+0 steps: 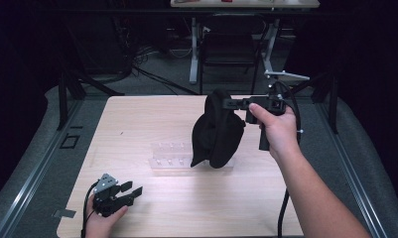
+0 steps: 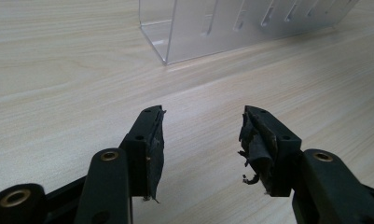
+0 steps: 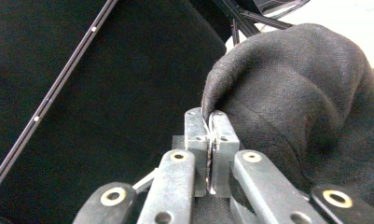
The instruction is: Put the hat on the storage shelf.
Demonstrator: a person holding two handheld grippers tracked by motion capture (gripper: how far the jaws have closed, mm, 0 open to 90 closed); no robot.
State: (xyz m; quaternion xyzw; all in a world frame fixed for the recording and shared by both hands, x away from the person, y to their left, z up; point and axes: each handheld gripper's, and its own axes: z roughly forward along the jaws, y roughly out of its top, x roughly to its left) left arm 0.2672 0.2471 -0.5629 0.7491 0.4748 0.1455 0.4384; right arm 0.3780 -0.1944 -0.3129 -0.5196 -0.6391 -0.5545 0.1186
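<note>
No legible writing anywhere. Right hand-held gripper (image 3: pixel 211 116) clamped a fold of black cloth (image 1: pixel 217 130), limp and bunched, hanging above the clear acrylic rack (image 1: pixel 169 156). Left hand-held gripper (image 2: pixel 201 135) gaped empty, near the rack on the tabletop (image 1: pixel 152 208).

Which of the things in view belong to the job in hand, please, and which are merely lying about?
In the job: black cloth, pinched at its edge by the shut right gripper and hanging above the clear plastic rack.

Lying about: left gripper, open and idle on the wooden table; chair behind.
</note>
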